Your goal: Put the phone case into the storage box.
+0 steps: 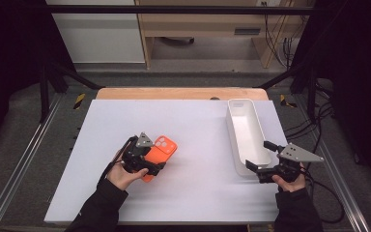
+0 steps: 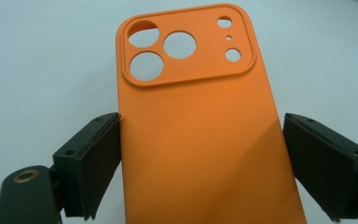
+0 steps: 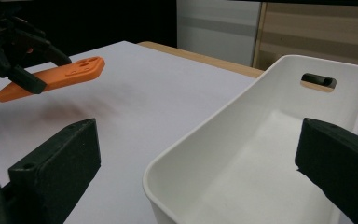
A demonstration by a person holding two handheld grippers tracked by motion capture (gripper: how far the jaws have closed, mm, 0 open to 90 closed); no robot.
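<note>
Left tool grips orange phone case by its edges, lifted off table — right tool gapes wide around white bin.

Open room: bare white desk across the frame's centre and left.
Obstacle: long white plastic bin at centre right, open-topped.

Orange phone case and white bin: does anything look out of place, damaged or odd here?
Nothing stands out. The orange phone case looks intact, held by its long edges in the left gripper and lifted clear of the table. The white bin stands upright and empty, with the right gripper open at its near end.
</note>
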